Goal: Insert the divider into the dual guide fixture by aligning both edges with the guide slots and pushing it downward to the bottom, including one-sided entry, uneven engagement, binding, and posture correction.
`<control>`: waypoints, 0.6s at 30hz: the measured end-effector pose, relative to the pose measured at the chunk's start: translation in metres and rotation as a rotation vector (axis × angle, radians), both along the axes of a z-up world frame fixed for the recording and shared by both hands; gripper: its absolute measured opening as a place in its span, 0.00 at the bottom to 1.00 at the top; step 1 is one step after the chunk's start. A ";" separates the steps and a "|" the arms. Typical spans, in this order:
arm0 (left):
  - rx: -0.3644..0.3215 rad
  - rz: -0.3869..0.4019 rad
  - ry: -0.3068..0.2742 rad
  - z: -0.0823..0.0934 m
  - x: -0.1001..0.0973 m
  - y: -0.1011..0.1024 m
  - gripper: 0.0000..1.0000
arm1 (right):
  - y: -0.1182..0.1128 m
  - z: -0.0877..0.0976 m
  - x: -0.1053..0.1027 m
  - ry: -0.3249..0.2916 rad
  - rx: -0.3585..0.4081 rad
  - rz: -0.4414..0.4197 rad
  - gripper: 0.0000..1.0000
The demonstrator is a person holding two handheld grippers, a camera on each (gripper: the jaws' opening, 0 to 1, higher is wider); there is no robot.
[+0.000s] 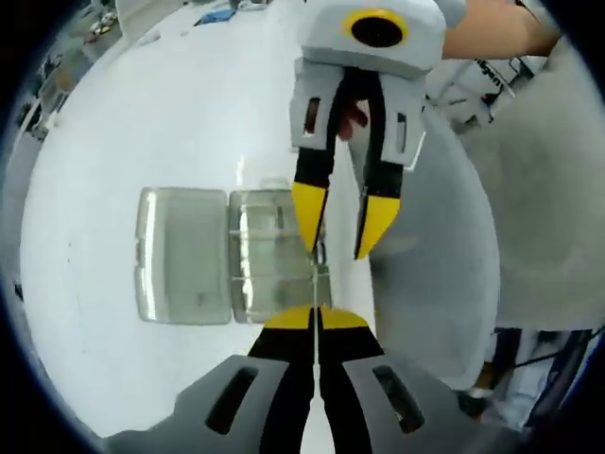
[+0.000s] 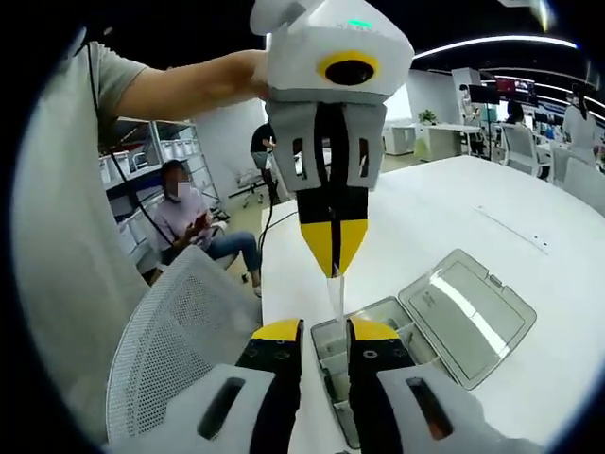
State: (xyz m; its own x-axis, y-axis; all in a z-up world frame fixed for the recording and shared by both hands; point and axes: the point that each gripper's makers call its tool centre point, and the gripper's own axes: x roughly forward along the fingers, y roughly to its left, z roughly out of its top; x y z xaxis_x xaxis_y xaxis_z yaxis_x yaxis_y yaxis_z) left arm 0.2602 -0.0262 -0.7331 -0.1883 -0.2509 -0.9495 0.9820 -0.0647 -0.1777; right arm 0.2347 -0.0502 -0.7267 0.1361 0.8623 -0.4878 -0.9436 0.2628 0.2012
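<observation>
Bright, even overhead light washes out the white table (image 1: 142, 123); glare streaks the clear lid (image 2: 468, 317). Fisheye bending warps the edges, and a ceiling light strip (image 2: 492, 43) glows.

Some black letters stand on a white thing (image 1: 492, 80) at the upper right, maybe a word, too blurry to read.

Open-plan office or lab: white tables (image 2: 473, 203), metal shelving (image 2: 156, 156), mesh chair (image 2: 180, 331), ceiling strip light (image 2: 492, 43), seated person (image 2: 194, 222).
</observation>
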 end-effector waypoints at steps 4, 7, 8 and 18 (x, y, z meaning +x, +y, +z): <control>0.048 -0.018 -0.025 -0.010 0.000 0.004 0.00 | -0.002 0.002 0.000 0.007 0.008 -0.015 0.21; 0.064 -0.009 -0.031 -0.013 0.001 0.004 0.00 | -0.003 0.001 0.000 0.004 0.001 -0.024 0.25; 0.068 -0.001 -0.036 -0.014 0.002 0.003 0.00 | -0.004 0.001 0.000 0.000 -0.001 -0.027 0.27; 0.126 0.031 -0.066 -0.025 0.010 0.006 0.00 | -0.013 -0.004 0.001 -0.022 -0.035 -0.064 0.40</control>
